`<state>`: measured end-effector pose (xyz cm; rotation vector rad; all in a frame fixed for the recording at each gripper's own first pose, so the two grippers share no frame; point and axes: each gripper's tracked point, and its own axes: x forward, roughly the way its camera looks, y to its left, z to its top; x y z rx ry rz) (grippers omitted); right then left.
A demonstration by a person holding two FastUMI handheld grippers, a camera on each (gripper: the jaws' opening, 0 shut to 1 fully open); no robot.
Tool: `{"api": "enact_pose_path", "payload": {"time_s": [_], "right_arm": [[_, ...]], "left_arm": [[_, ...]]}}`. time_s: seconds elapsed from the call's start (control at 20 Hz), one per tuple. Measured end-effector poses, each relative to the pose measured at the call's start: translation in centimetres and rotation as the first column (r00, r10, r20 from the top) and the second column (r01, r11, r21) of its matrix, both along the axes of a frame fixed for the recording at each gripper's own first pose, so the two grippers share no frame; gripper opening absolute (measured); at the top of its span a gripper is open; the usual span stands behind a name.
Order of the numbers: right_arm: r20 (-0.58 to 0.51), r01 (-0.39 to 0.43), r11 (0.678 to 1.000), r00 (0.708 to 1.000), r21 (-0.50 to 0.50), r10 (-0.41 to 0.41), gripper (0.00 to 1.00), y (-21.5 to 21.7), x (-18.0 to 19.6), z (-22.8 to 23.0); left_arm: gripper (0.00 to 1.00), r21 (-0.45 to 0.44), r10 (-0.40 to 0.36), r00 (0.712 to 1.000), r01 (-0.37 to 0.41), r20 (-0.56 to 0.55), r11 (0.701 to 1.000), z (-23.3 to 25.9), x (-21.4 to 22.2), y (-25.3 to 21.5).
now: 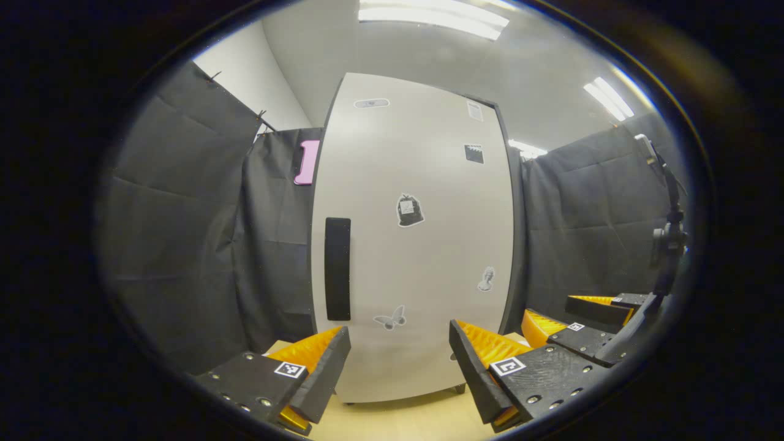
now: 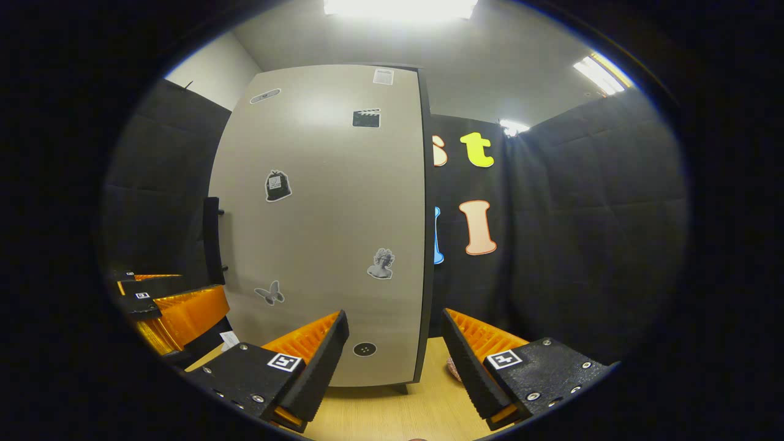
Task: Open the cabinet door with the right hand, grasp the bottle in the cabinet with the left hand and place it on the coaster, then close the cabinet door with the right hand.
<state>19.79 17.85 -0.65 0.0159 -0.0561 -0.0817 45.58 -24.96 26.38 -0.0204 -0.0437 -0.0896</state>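
Note:
The white cabinet door (image 1: 416,245) is closed and hides the inside; several small stickers dot it. Its black vertical handle (image 1: 337,268) sits on the door's left edge. My left gripper (image 1: 398,367) is open a short way in front of the door's lower part, holding nothing. My right gripper (image 1: 551,313) is beside it, off to the right. In the right gripper view the same door (image 2: 324,214) and handle (image 2: 211,239) stand ahead. My right gripper (image 2: 395,361) is open and empty near the door's lower right corner, with my left gripper (image 2: 184,291) on the left below the handle.
The cabinet stands on a light wooden table (image 1: 398,419). A pinkish textured thing (image 2: 453,369) lies on the table behind the right gripper's right finger; I cannot tell what it is. A dark camera stand (image 1: 667,245) rises at the far right. Black cloth walls surround the booth.

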Motion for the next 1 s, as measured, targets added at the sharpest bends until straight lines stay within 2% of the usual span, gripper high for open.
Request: {"api": "enact_pose_path", "payload": {"time_s": [0.05,0.55,0.6,0.65,0.9,0.95,1.0], "right_arm": [[-0.003,0.0,1.0,1.0,-0.003,0.0,0.94,0.0,0.0,-0.1],[-0.012,-0.006,1.0,1.0,0.01,0.006,0.94,-0.5,-0.1,-0.2],[-0.009,-0.003,1.0,1.0,0.011,0.003,0.94,-0.7,-0.2,-0.1],[-0.008,-0.004,1.0,1.0,0.015,0.005,0.94,-0.7,-0.1,-0.1],[-0.02,-0.008,1.0,1.0,0.02,0.008,0.94,-0.7,-0.1,-0.4],[-0.019,-0.008,1.0,1.0,0.022,0.008,0.94,-0.7,-0.1,-0.4],[-0.016,-0.008,1.0,1.0,0.023,0.009,0.94,-0.7,-0.3,-0.3]], "left_arm": [[0.93,-0.001,0.0,1.0,0.0,0.006,1.0,0.2,0.0,0.0],[0.93,-0.004,0.007,0.999,-0.007,0.05,1.0,1.7,-0.5,0.2],[0.96,-0.002,0.007,0.999,-0.007,0.05,1.0,1.6,-0.6,0.3],[0.93,-0.003,0.002,0.999,-0.002,0.05,1.0,1.5,-0.6,0.3],[0.93,-0.005,0.004,0.999,-0.004,0.048,1.0,1.6,-0.5,0.4],[1.0,-0.007,0.006,0.999,-0.005,0.045,1.0,1.5,-0.6,0.4],[1.0,-0.013,0.003,0.999,-0.002,0.04,1.0,1.3,-0.6,0.3]]}}
